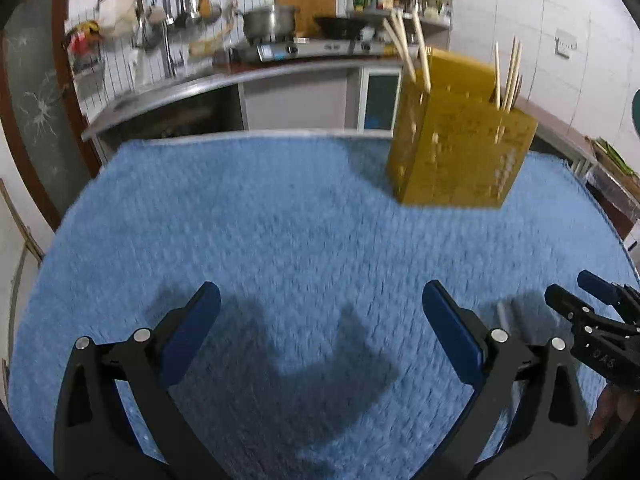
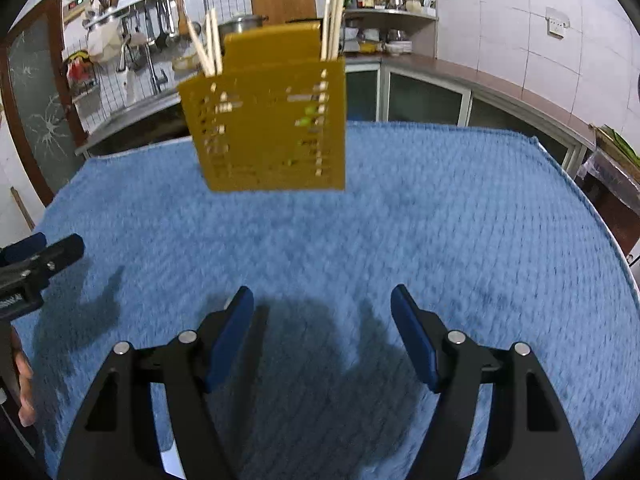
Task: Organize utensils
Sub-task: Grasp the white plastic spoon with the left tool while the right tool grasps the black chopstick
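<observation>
On the left, the left gripper (image 1: 320,304) hung over the blue towel (image 1: 280,232) that covered the desk, its fingers (image 1: 192,332) released and spread wide, with nothing but bare cloth and their own shadow between them. At the right edge of its view the tip of the right gripper (image 1: 580,300) reached in just beside it, also above the towel.

Further along, the right gripper (image 2: 322,300) was likewise released, its blue fingers (image 2: 414,344) well apart and empty over the towel (image 2: 440,220); the left gripper (image 2: 44,252) showed at the left edge of that view.

The task's thing, a yellow perforated utensil holder (image 2: 268,128), stood upright on the far part of the towel, well apart from both grippers. Wooden chopsticks (image 2: 210,46) leaned out of its left compartment and more chopsticks (image 2: 336,20) stood in its right one. In the left view the holder (image 1: 460,140) sat toward the far right. Behind the desk ran a kitchen counter (image 1: 260,68) carrying a steel pot (image 1: 268,20).
</observation>
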Demonstrator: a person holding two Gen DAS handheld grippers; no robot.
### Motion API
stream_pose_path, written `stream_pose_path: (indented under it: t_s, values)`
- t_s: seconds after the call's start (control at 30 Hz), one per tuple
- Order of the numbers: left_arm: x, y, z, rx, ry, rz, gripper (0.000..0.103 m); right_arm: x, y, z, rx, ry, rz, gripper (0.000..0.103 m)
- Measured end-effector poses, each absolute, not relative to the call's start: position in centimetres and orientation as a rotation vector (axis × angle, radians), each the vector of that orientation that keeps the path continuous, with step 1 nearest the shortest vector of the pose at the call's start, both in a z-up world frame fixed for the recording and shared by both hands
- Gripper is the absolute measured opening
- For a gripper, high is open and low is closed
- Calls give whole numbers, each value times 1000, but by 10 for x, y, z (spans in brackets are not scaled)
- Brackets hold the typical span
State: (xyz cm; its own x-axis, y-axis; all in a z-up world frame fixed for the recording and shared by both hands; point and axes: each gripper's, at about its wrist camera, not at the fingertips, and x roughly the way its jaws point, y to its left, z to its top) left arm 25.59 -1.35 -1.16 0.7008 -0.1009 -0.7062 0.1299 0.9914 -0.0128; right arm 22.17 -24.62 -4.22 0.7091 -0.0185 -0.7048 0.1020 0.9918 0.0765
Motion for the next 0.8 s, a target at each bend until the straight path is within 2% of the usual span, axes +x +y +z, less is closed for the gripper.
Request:
stream_pose_path:
  t_s: [0.07,0.1,0.2,0.23,0.37,0.43,0.67,0.77,0.8]
  values:
    - [257,-10,-18,48,800,-119,98,221,-239,-45,101,797,-66,67]
    - [258,-9,-19,49,805,-118,98,219,-235,-48,100,809,-60,61]
    - [259,-1,-24,31,826,-130,98,219,-229,-56,101,845,-44,53]
    - [260,2,-25,15,836,-132,98,219,-228,-59,107,861,-40,44]
    - [259,6,-25,-28,858,-153,98,218,-222,-61,121,879,-29,36]
    - [259,3,-25,-26,860,-153,98,218,-215,-61,119,890,-10,28]
    - [260,-1,-26,-27,873,-159,98,228,-205,-66,86,947,-56,30]
    - [260,-5,-25,-25,876,-159,98,232,-206,-66,99,939,-51,25]
    - [260,-6,-25,-24,879,-162,98,234,-208,-65,108,936,-51,11]
